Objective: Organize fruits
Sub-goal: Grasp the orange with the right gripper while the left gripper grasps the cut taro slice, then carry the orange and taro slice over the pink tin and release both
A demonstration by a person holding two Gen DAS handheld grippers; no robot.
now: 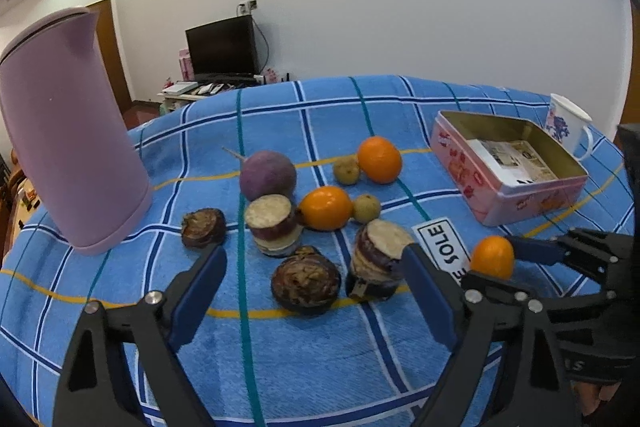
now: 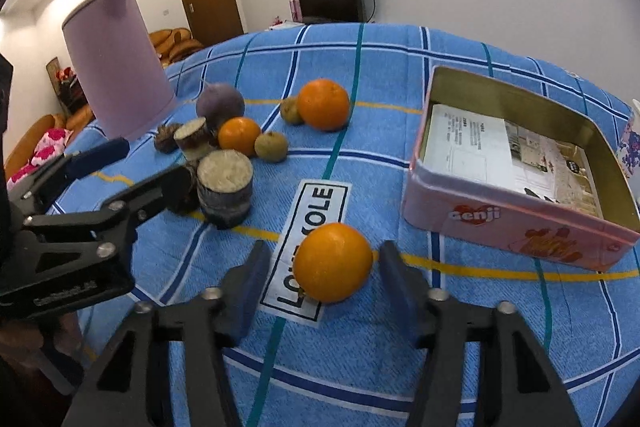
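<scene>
The right gripper [image 2: 324, 267] stood over the near orange [image 2: 332, 262], its jaws partly spread with a pad on either side of the fruit. A narrow gap showed on each side, so the pads were not yet pressing. The orange rested on the cloth [image 2: 360, 367], partly on the white label [image 2: 308, 247], just beside the pink tin [image 2: 520, 227]. That placing suggested it was being lined up for a pinch and a short carry into the tin, which sat open with papers inside.

The left gripper [image 1: 316, 287] hung with jaws spread wide and nothing between the pads, above the cut purple vegetable pieces [image 1: 306, 283]; it appeared to be waiting over its next pick.

The orange was near round, with no long axis to speak of; which way its stem end faced could not be told. Two more oranges [image 1: 379, 159] and two small brownish fruits [image 1: 346, 169] lay in a loose cluster further back, near the whole purple root [image 1: 268, 175]. The lilac jug [image 1: 72, 147] stood upright at the left, well apart from the tin.
</scene>
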